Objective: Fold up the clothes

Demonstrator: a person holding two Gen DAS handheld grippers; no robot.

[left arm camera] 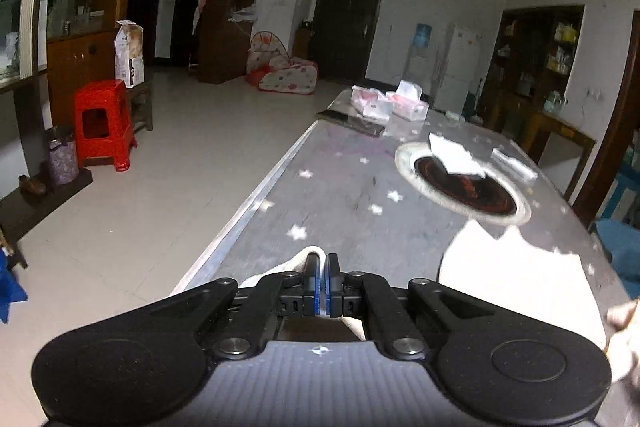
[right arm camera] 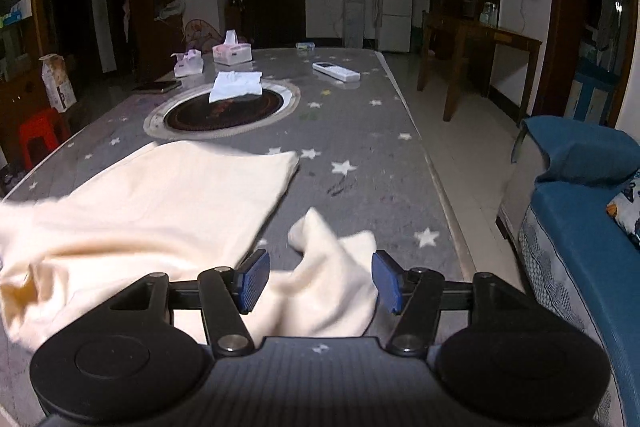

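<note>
Left gripper (left arm camera: 322, 277) clamped on cream garment (right arm camera: 160, 195) edge at 6 o'clock. Right gripper (right arm camera: 320, 277) spread wide over a loose fold (not touching). Rest lying across star-patterned table (right arm camera: 360, 131), toward 10 o'clock.

Bare table (right arm camera: 360, 195) to the right of cream garment (right arm camera: 168, 195), room to pass; round dark plate (right arm camera: 228, 113) w/ white cloth (right arm camera: 236, 85) blocks centre, tissue boxes (right arm camera: 232, 53) behind.

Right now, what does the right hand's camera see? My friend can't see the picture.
The right gripper is open over a cream shirt lying partly folded on a grey table with white stars. Farther back sit a white cloth, tissue boxes and a remote.
</note>
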